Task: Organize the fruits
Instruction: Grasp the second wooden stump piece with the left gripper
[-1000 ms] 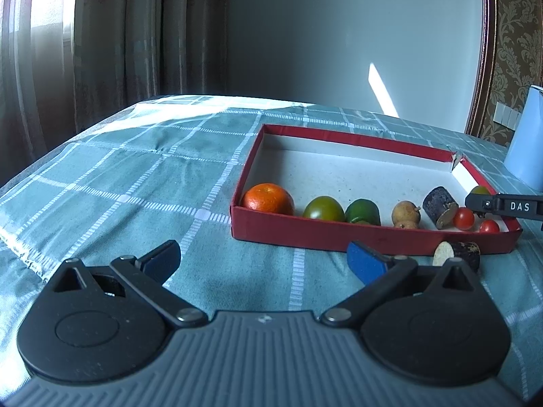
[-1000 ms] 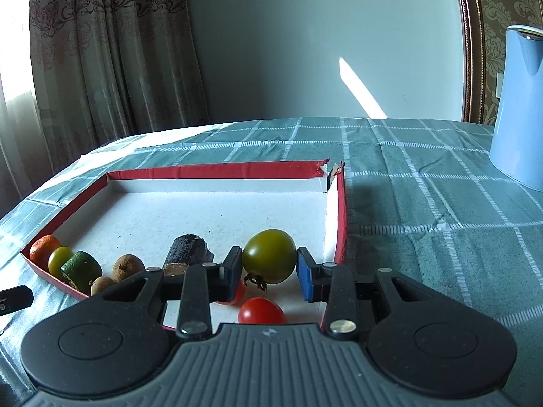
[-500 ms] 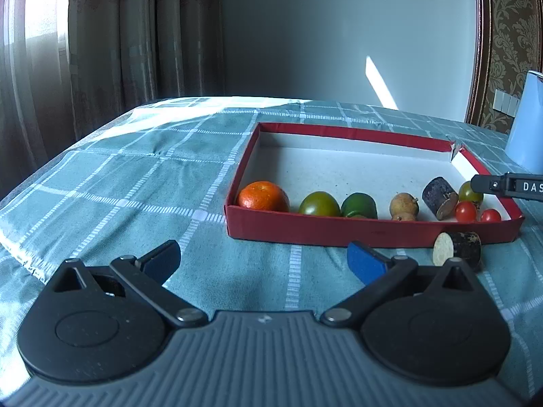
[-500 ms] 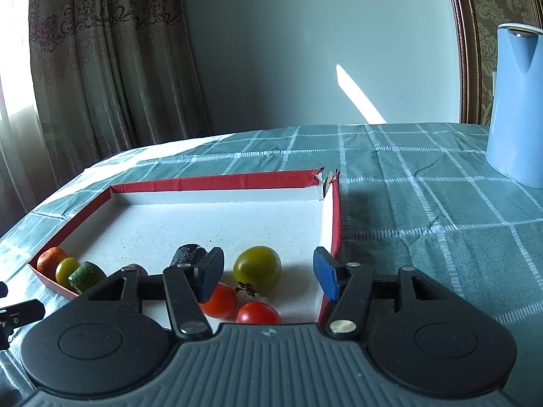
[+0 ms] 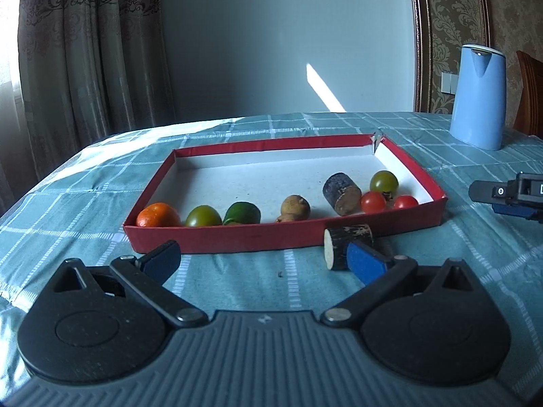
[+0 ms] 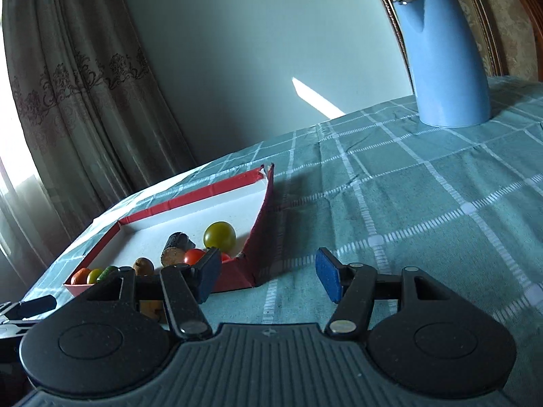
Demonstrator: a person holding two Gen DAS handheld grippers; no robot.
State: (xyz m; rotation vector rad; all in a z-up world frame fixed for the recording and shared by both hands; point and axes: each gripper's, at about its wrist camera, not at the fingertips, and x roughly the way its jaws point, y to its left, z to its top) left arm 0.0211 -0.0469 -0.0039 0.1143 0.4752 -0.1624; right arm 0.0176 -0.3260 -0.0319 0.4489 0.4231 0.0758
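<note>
A red-rimmed box (image 5: 281, 240) with a white floor holds a row of produce: an orange (image 5: 157, 215), a green tomato (image 5: 203, 216), a green piece (image 5: 243, 213), a brown tuber (image 5: 295, 207), a dark cut stub (image 5: 341, 194), two cherry tomatoes (image 5: 372, 202) and a second green tomato (image 5: 384, 181). Another dark stub (image 5: 342, 237) lies on the cloth outside the front wall, just ahead of the right finger of my open left gripper (image 5: 263, 259). My right gripper (image 6: 268, 273) hovers over bare cloth right of the box, its jaws opening with nothing between them.
A tall blue jug (image 6: 444, 61) stands at the back right of the table. The checked teal tablecloth (image 5: 475, 271) covers everything. Curtains hang at the left, a wall behind, and a wooden chair back (image 5: 529, 91) shows at the far right.
The right gripper let go of the green tomato, opened, drew back out of the box to the right and rolled. The left gripper slid sideways, so the outer stub now sits by its right finger.
</note>
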